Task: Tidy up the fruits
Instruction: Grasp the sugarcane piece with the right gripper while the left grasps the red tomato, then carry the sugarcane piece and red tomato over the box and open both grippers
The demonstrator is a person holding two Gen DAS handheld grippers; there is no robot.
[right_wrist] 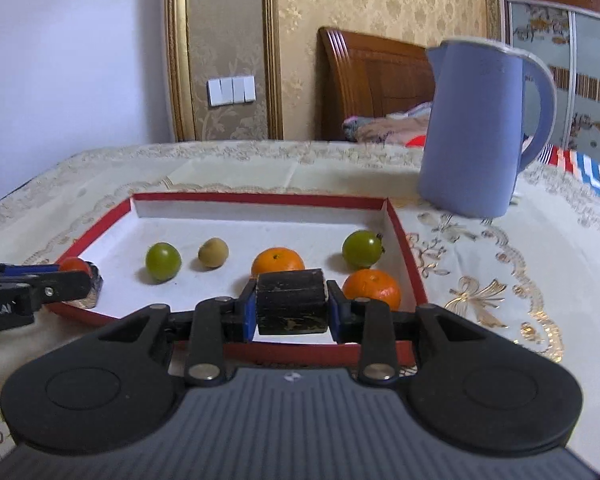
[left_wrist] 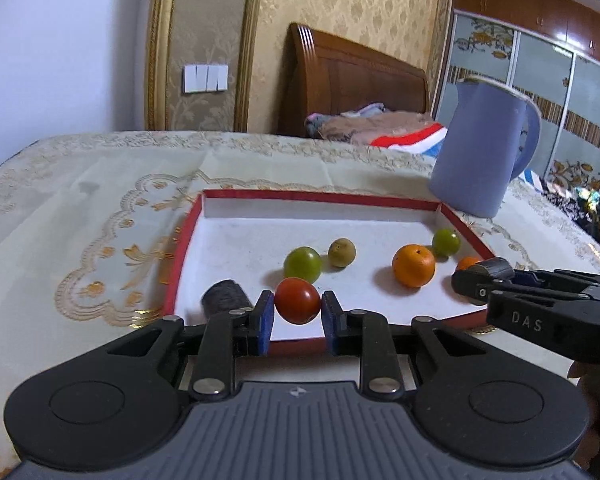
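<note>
My left gripper (left_wrist: 297, 310) is shut on a small red tomato (left_wrist: 297, 300), held just above the near edge of a white tray with a red rim (left_wrist: 320, 196). My right gripper (right_wrist: 291, 308) is shut on a dark cylinder-shaped piece (right_wrist: 291, 300) over the tray's near right part. On the tray floor lie two green fruits (right_wrist: 163, 261) (right_wrist: 362, 248), a yellow-brown fruit (right_wrist: 213, 253) and two oranges (right_wrist: 278, 261) (right_wrist: 374, 288). A second dark cylinder (left_wrist: 223, 298) rests at the tray's near left corner, beside my left fingers.
A tall blue jug (right_wrist: 472, 132) stands on the embroidered cream tablecloth (left_wrist: 100, 220) behind the tray's right corner. A bed with a wooden headboard (left_wrist: 352, 80) lies beyond the table, and a wardrobe with patterned doors (left_wrist: 540, 92) is at the right.
</note>
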